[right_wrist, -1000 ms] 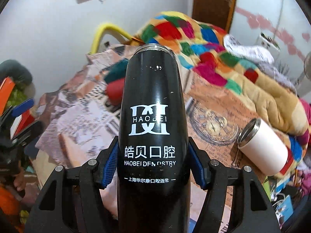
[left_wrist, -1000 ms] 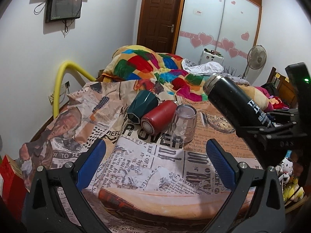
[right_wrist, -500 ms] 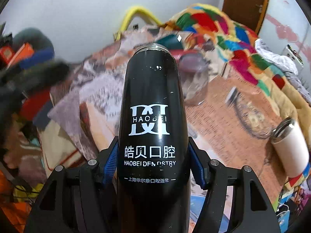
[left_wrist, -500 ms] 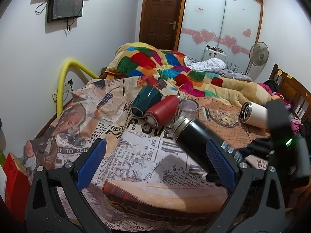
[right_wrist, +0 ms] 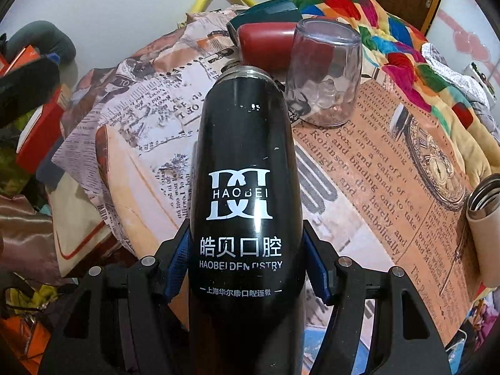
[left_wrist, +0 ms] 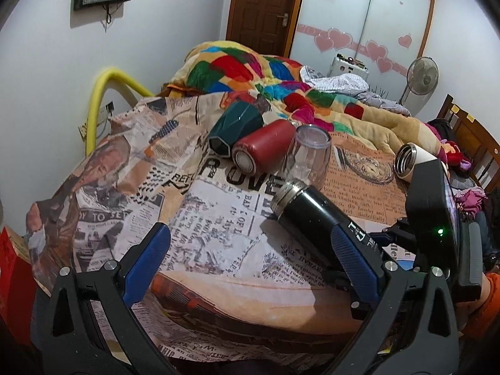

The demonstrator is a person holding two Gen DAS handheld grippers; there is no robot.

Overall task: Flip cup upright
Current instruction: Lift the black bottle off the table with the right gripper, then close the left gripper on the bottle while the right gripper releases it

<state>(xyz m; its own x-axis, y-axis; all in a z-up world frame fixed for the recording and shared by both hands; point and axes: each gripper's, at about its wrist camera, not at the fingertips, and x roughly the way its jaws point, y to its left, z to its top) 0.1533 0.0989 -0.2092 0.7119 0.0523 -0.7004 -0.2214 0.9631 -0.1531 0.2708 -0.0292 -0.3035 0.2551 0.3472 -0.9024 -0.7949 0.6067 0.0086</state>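
The right hand-held gripper (right_wrist: 247, 265) clamps the black cup (right_wrist: 243, 168) low over the newsprint-covered bed (left_wrist: 218, 218); whether it touches the cover is hard to tell. Its mouth points toward the inverted clear glass (left_wrist: 307, 156). The left hand-held gripper (left_wrist: 250, 253) hangs wide apart, holding nothing.

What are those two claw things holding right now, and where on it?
The right gripper clamps the black flask around its lower body. The left gripper holds nothing.
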